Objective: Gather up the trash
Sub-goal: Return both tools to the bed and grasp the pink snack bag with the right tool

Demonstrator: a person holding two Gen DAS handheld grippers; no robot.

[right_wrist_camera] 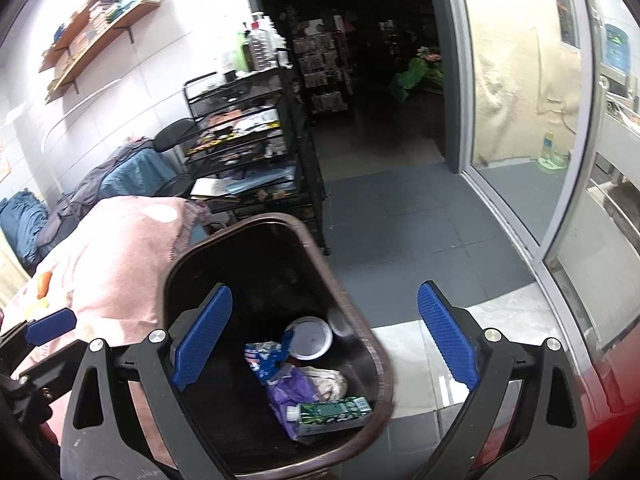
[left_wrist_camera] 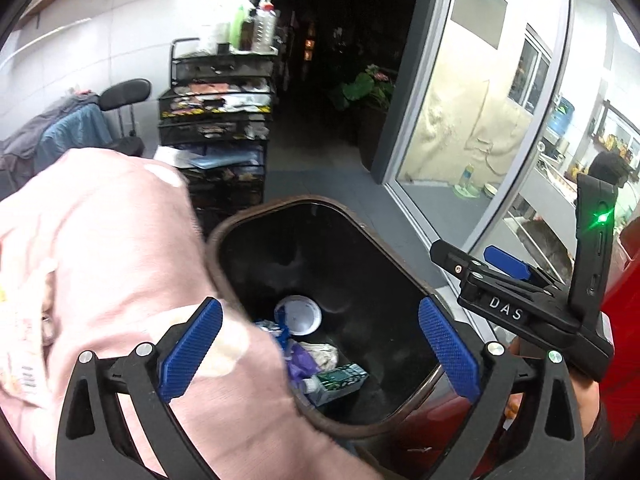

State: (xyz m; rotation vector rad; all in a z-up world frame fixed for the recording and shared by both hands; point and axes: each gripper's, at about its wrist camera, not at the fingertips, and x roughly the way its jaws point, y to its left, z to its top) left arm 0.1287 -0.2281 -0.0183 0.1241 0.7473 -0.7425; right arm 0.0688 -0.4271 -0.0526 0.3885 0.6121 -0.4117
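A brown-rimmed trash bin (left_wrist_camera: 316, 200) (right_wrist_camera: 386, 372) with a dark inside stands on the floor below both grippers. At its bottom lie a white round lid (left_wrist_camera: 300, 314) (right_wrist_camera: 310, 336), a blue wrapper (right_wrist_camera: 262, 354), a purple bag (left_wrist_camera: 302, 360) (right_wrist_camera: 292, 392), crumpled paper (right_wrist_camera: 330, 384) and a green carton (left_wrist_camera: 340, 380) (right_wrist_camera: 332, 410). My left gripper (left_wrist_camera: 320, 354) hangs over the bin's near rim, open wide and empty. My right gripper (right_wrist_camera: 326, 338) is also open and empty above the bin, to the right of the left one. One of its blue pads (left_wrist_camera: 506, 262) shows in the left wrist view.
A pink cloth (left_wrist_camera: 100, 260) (right_wrist_camera: 120, 260) bulges against the bin's left side. Behind stand a black wire rack (left_wrist_camera: 216, 120) (right_wrist_camera: 248, 140) with bottles on top and a chair draped in blue cloth (right_wrist_camera: 132, 176). A glass door (left_wrist_camera: 460, 120) runs along the right, grey floor tiles (right_wrist_camera: 420, 220) ahead.
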